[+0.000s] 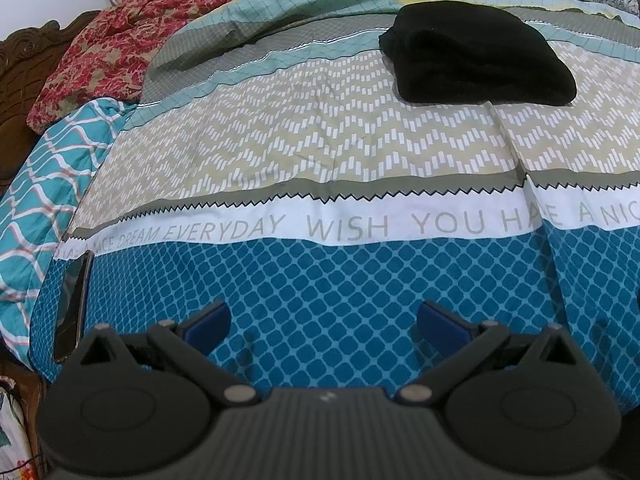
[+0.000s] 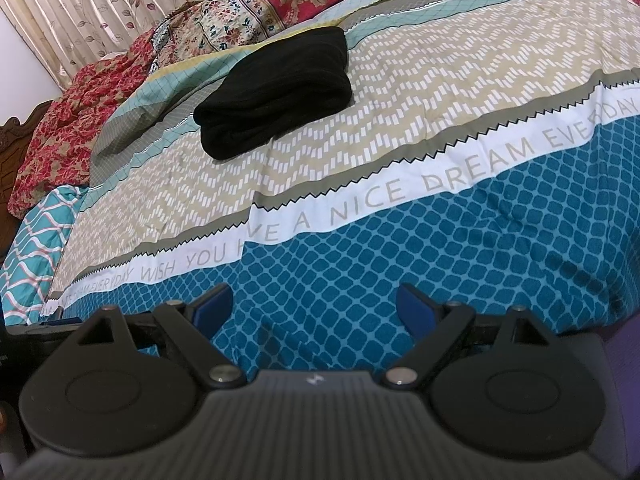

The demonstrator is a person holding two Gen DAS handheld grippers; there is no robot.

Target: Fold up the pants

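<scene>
The black pants [image 1: 476, 54] lie folded in a compact bundle on the patterned bedspread [image 1: 320, 148], far from me, toward the back right in the left wrist view. In the right wrist view the pants [image 2: 276, 92] sit at the back left of centre. My left gripper [image 1: 323, 322] is open and empty, low over the blue diamond band near the bed's front edge. My right gripper [image 2: 314, 307] is open and empty too, over the same blue band. Both are well short of the pants.
A dark phone [image 1: 74, 306] lies at the bed's left front edge. Red floral bedding [image 1: 120, 40] and patterned pillows [image 2: 260, 12] are piled at the head of the bed. A teal wavy sheet [image 1: 44, 184] hangs at the left. A curtain [image 2: 80, 8] hangs behind.
</scene>
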